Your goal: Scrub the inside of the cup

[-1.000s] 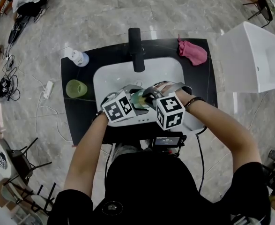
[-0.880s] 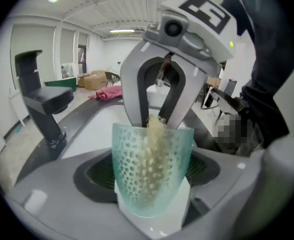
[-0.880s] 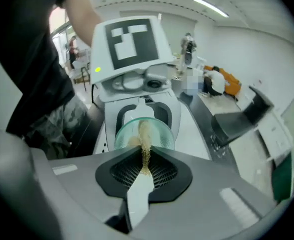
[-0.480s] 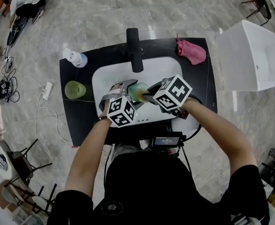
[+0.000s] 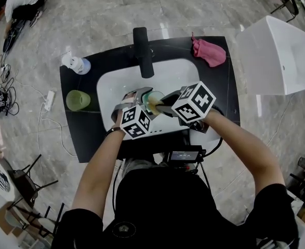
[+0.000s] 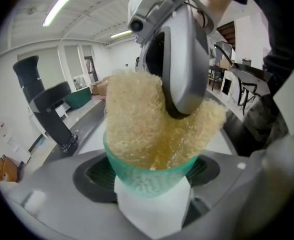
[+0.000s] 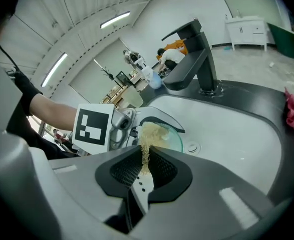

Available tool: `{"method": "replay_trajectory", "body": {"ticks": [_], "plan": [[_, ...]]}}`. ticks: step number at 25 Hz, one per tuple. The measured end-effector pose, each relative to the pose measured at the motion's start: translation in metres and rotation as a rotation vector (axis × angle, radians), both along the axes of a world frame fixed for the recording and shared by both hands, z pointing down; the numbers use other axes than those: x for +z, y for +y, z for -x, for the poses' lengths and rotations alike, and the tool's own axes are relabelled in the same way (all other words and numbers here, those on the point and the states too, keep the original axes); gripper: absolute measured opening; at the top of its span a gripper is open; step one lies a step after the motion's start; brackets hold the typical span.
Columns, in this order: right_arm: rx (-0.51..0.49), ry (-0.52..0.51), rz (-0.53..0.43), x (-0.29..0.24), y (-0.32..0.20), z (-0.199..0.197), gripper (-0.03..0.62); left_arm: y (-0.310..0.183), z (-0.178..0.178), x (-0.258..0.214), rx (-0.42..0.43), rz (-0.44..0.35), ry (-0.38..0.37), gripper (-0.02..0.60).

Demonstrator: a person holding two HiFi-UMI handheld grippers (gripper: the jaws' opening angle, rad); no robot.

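Over the white sink basin (image 5: 183, 77) my left gripper (image 5: 142, 98) is shut on a translucent teal cup (image 5: 155, 96). The left gripper view shows that cup (image 6: 136, 179) clamped between the jaws of the left gripper (image 6: 149, 176), mouth turned away from the camera. A tan loofah sponge (image 6: 141, 119) is stuffed into the cup's mouth. My right gripper (image 5: 161, 107) comes from the right and is shut on the loofah (image 7: 145, 146). In the right gripper view, the right gripper (image 7: 144, 156) points at the cup (image 7: 169, 136).
A black faucet (image 5: 142, 51) stands behind the basin on the black counter (image 5: 222, 95). A lime-green cup (image 5: 78, 99) and a white bottle (image 5: 73, 63) are on the counter's left. A pink cloth (image 5: 209, 52) lies at the back right. A white tub (image 5: 277, 51) stands to the right.
The right gripper has turned and lifted toward the back right while the loofah stays in the cup. The left gripper has shifted slightly and still holds the cup.
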State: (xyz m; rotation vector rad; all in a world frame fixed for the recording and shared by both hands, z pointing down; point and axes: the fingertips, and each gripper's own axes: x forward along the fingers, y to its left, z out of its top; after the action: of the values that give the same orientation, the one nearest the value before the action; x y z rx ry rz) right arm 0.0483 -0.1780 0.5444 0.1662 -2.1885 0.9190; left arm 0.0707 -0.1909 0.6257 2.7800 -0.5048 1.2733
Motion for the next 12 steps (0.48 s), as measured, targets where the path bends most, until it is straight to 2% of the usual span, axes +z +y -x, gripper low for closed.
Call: {"method": "replay_trajectory", "body": {"ticks": [4,12], "plan": [[-0.024,0.041,-0.027,0.010,0.000,-0.002,0.041,-0.003,-0.007,0.012,0.000,0.003,0.001,0.380],[0.054,0.109,-0.057,0.035,-0.011,-0.023,0.041,-0.007,-0.004,0.045,-0.075,0.077,0.048,0.379]]}}
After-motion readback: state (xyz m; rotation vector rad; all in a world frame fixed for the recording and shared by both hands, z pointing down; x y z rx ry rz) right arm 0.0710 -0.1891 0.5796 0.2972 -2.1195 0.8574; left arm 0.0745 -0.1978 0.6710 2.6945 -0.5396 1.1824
